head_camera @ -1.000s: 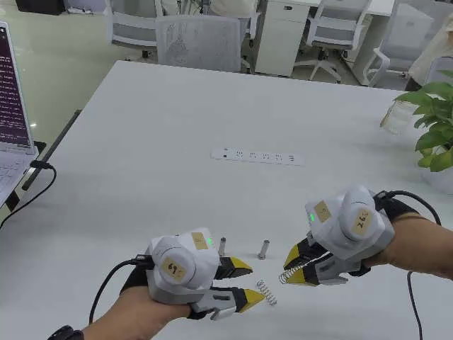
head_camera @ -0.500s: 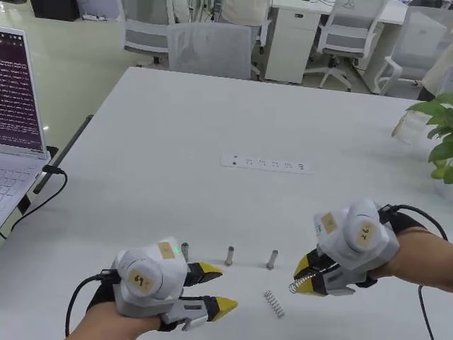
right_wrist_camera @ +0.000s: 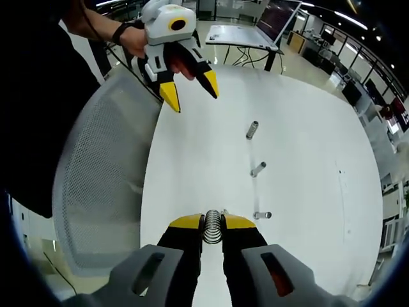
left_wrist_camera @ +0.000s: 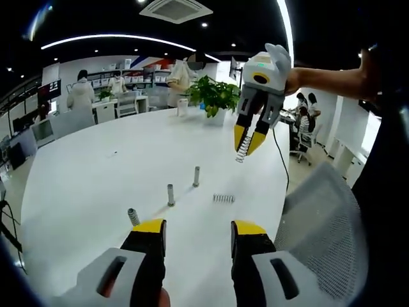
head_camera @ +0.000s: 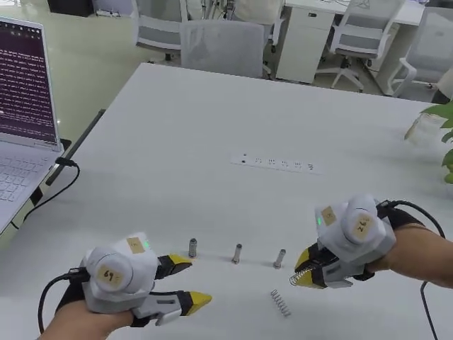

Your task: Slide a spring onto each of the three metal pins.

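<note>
Spring (right_wrist_camera: 213, 227) pinched in the right gripper's (head_camera: 306, 268) closed fingers hangs tilted, just right of the nearest pin (head_camera: 280, 258), upright on the counter (head_camera: 212, 127); left gripper (head_camera: 187, 282), fingers wide and empty, sits by the leftmost pin (head_camera: 192, 247).

Three pins (head_camera: 237, 253) in a row on the table (head_camera: 177, 127), between two grippers.
The left gripper (head_camera: 192, 281) is left of them and the right gripper (head_camera: 303, 268), gripping a spring (head_camera: 299, 275), is right. A loose spring (head_camera: 280, 302) lies just before the right-hand pin, a power strip (head_camera: 276, 163) well behind, a laptop (head_camera: 21, 134) far left.
</note>
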